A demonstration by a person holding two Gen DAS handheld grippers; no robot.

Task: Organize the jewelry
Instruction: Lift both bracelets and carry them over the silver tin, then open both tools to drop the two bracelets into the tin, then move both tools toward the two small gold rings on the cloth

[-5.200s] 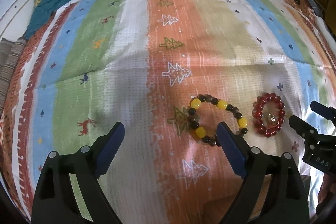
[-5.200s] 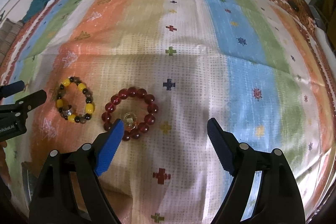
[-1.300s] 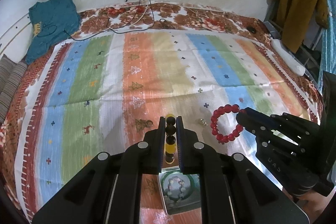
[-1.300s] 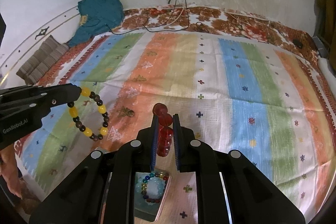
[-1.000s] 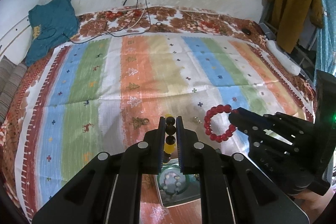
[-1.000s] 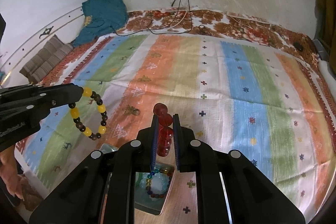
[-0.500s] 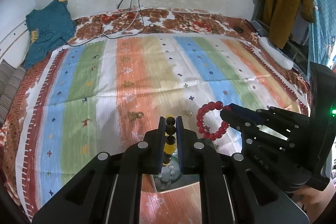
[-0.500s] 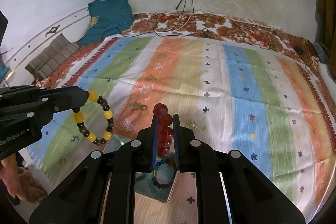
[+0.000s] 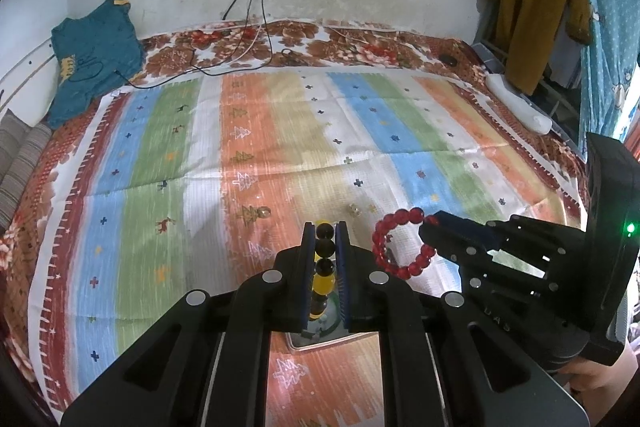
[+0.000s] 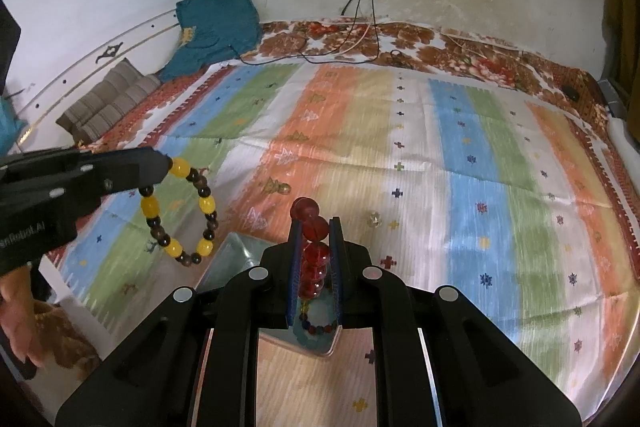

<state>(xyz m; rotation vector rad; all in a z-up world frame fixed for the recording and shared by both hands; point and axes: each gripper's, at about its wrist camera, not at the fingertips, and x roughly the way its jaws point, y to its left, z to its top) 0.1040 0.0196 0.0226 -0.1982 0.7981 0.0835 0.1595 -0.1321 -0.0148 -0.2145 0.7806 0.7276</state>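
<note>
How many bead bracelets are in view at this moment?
3: yellow-and-brown bracelet in the left hand-held gripper, red bracelet in the right hand-held gripper, multicoloured bracelet in the tray.

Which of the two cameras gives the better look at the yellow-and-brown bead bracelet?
The right wrist view. There the yellow-and-brown bracelet hangs as a full open loop from the left gripper, so nearly every bead shows. In the left wrist view, that bracelet is seen edge-on, pinched between the gripper's own fingers, only a short column of beads.
</note>
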